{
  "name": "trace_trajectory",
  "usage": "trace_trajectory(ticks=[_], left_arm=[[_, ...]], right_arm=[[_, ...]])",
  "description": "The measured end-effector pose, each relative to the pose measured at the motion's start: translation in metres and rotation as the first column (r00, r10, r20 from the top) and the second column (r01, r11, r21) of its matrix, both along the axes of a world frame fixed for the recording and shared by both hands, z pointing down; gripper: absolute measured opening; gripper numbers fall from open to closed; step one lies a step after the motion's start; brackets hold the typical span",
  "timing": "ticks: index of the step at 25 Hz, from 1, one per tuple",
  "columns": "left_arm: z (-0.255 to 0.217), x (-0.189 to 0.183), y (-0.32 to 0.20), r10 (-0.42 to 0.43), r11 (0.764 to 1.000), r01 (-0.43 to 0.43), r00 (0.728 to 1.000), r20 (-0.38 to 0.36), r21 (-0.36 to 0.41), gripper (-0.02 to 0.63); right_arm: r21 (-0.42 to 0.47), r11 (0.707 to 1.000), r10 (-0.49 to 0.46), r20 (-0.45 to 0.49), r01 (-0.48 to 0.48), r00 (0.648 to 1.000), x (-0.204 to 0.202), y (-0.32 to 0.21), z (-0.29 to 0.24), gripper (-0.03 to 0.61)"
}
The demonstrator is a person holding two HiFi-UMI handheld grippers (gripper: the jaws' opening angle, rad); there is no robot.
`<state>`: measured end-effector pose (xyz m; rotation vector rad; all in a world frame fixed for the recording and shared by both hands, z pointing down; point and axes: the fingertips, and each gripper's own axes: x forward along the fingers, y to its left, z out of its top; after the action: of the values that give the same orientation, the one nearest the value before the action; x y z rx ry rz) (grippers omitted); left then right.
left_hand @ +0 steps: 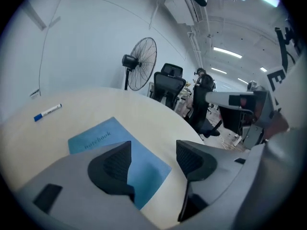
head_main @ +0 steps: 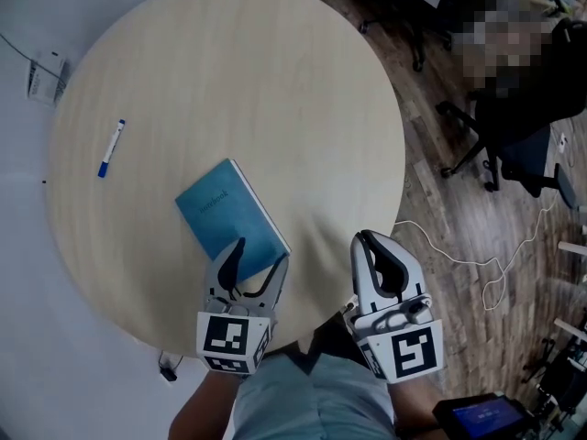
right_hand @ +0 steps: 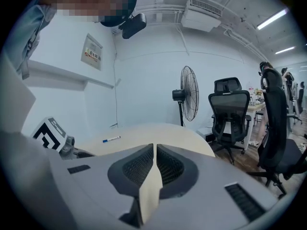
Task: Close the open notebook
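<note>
The notebook (head_main: 229, 214) lies closed on the round pale wooden table (head_main: 229, 71), blue cover up, with the word "notebook" on it (left_hand: 103, 139). My left gripper (head_main: 260, 257) hovers over the notebook's near corner, its jaws open with nothing between them; in the left gripper view (left_hand: 153, 153) the blue cover shows through the gap. At the table's near right edge my right gripper (head_main: 370, 242) is shut, pads together and empty (right_hand: 154, 150).
A blue-capped marker (head_main: 111, 148) lies at the table's left side. Right of the table are wooden floor, a white cable (head_main: 459, 259), office chairs (head_main: 514, 145) and a seated person. A standing fan (left_hand: 141, 57) stands beyond the table's far edge.
</note>
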<state>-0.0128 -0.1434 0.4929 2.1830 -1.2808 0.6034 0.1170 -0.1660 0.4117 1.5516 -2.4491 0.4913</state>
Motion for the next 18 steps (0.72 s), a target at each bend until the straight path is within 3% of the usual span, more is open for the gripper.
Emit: trace_trajectory(ticks=[4,7,9,11,13,18], left_arm=[[-0.07,-0.01,0.008,-0.073,0.988,0.078,0.997,-0.039,0.136,0.27],[-0.122,-0.021,0.019,-0.133,0.957,0.142,0.99,-0.054,0.253,0.199],[-0.158,-0.029,0.03,-0.187,0.916,0.198,0.98,-0.067,0.35,0.155],[-0.199,-0.039,0.04,-0.256,0.848,0.263,0.963,-0.078,0.46,0.064],[-0.238,-0.049,0.046,-0.315,0.787,0.301,0.947,-0.069,0.539,0.037],[-0.296,-0.071,0.073,-0.396,0.701,0.36,0.914,-0.083,0.616,0.018]], right_arm=[[0.059,0.997,-0.059,0.027,0.058,0.998,-0.02,0.01,-0.04,0.049],[0.125,0.986,-0.117,0.048,0.111,0.992,-0.039,0.019,-0.075,0.049],[0.184,0.971,-0.166,0.051,0.154,0.985,-0.05,0.029,-0.1,0.049],[0.257,0.945,-0.223,0.053,0.203,0.973,-0.063,0.036,-0.13,0.049],[0.328,0.914,-0.274,0.059,0.241,0.96,-0.077,0.038,-0.163,0.049],[0.361,0.878,-0.35,0.033,0.315,0.936,-0.111,0.065,-0.209,0.049]])
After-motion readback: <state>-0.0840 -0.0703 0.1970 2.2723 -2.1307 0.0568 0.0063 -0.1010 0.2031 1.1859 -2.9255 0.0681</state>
